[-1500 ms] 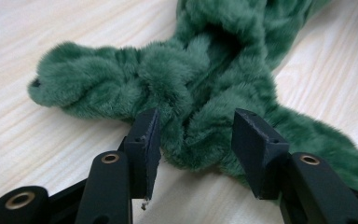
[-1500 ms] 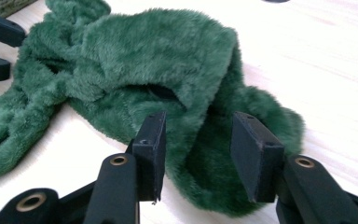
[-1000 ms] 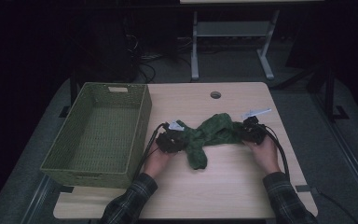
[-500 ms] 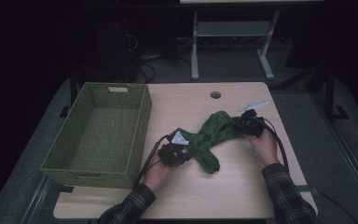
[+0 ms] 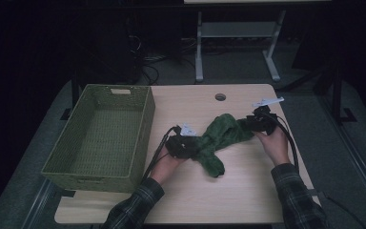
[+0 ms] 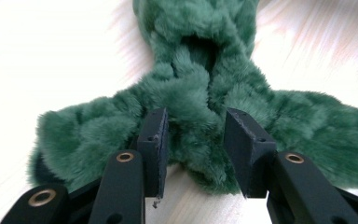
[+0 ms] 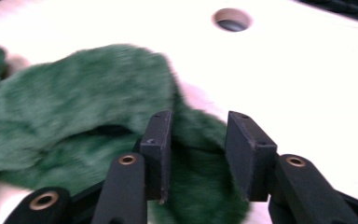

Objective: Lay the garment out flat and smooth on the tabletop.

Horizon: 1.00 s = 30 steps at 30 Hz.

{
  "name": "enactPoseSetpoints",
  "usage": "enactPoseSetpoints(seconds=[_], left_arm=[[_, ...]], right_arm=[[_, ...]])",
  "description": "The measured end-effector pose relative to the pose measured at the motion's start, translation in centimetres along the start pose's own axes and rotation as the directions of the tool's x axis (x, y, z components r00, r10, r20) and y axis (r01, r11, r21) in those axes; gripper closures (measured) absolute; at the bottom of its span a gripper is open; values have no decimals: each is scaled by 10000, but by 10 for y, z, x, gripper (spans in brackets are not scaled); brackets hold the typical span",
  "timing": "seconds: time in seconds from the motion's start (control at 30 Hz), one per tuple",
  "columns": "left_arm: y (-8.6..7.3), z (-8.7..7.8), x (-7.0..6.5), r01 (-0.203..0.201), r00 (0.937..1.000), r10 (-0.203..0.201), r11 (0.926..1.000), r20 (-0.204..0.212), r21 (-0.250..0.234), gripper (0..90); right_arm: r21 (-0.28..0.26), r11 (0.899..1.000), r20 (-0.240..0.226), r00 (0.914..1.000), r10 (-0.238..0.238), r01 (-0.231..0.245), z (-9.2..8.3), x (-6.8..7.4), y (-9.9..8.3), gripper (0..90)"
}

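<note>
The green fuzzy cloth point(image 5: 218, 138) lies mid-table, at three o'clock from the basket point(image 5: 102, 136). Our left gripper point(image 6: 196, 140) and right gripper point(image 7: 198, 144) have just been opening, jaws partway apart with fur loose between. We should regrip deeper before lifting.

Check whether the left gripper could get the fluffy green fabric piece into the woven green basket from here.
Probably yes: the woven green basket stands open-topped just beside the left gripper, with bare table between, and the fluffy green fabric piece already lies between its jaws.
</note>
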<state>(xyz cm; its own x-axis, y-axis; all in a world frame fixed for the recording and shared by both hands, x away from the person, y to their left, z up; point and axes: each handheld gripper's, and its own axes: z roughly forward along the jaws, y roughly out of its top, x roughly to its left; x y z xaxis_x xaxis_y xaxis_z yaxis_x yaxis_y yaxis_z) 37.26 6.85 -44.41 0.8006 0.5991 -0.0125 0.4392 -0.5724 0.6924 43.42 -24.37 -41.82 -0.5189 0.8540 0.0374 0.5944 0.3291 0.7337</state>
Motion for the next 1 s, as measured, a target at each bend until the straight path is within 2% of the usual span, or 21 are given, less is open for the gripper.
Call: enactPoseSetpoints(seconds=[0.07, 0.13, 0.17, 0.27, 0.3, 0.33, 0.37, 0.4, 0.43, 0.47, 0.5, 0.6, 0.77, 0.83, 0.9, 1.0], left_arm=[[-2, 5, 0, -30, 10000, 29, 9998, 61, 209, 600], [-4, 8, 1, -18, 10000, 18, 9997, 26, 247, 632], [-4, 9, 1, -22, 10000, 22, 9996, 9, 282, 664], [-5, 9, 3, -164, 9998, 160, 9991, 97, 400, 777], [-5, 9, 3, -133, 9998, 128, 9991, 129, 403, 805], [-6, 8, 3, -81, 9998, 74, 9992, 185, 397, 816], [-6, 7, 2, -85, 9997, 76, 9992, 221, 388, 827], [-7, 6, 1, 0, 9994, -13, 9993, 342, 372, 832], [-8, 4, 0, 20, 9991, -34, 9994, 428, 333, 837], [-9, 2, -1, 34, 9985, -53, 9995, 553, 328, 839], [-10, 0, -1, 34, 9979, -57, 9994, 639, 354, 841], [-15, -6, -6, 61, 9953, -94, 9994, 960, 342, 844], [-23, -16, -23, -92, 9913, 53, 9995, 1313, 287, 848], [-26, -20, -29, -15, 9889, -11, 9999, 1483, 170, 848], [-30, -23, -34, -110, 9875, 67, 9996, 1574, 267, 848], [-35, -26, -41, 120, 9838, -163, 9996, 1784, 253, 848]], right_arm=[[27, 9998, 206, 9996, 211, -212, -1, -8, 1, 575], [89, 9998, 280, 9995, 176, -178, 2, -15, 1, 549], [133, 9998, 243, 9996, 161, -164, 5, -17, 0, 538], [778, 9970, -62, 10000, -20, 25, 19, -17, 0, 522], [984, 9951, -28, 9999, -111, 113, 24, -16, 0, 553], [1133, 9934, 8, 9999, -166, 164, 27, -15, 0, 625], [1258, 9918, -20, 9998, -206, 207, 31, -15, 0, 742], [1265, 9916, -41, 9997, -257, 260, 33, -16, 1, 793], [1332, 9911, -36, 10000, -76, 80, 35, -17, 1, 826], [1176, 9929, -17, 9998, -174, 175, 35, -19, 2, 834], [1083, 9941, 10, 10000, -18, 17, 35, -20, 4, 838], [1012, 9949, 65, 10000, 50, -56, 34, -25, 10, 840], [816, 9966, 11, 9999, 115, -116, 38, -28, 23, 843], [707, 9975, -23, 10000, 31, -29, 43, -25, 28, 844], [950, 9955, -215, 9998, 49, -28, 51, -21, 34, 844], [1026, 9942, -311, 9991, -294, 324, 65, -8, 43, 844]])
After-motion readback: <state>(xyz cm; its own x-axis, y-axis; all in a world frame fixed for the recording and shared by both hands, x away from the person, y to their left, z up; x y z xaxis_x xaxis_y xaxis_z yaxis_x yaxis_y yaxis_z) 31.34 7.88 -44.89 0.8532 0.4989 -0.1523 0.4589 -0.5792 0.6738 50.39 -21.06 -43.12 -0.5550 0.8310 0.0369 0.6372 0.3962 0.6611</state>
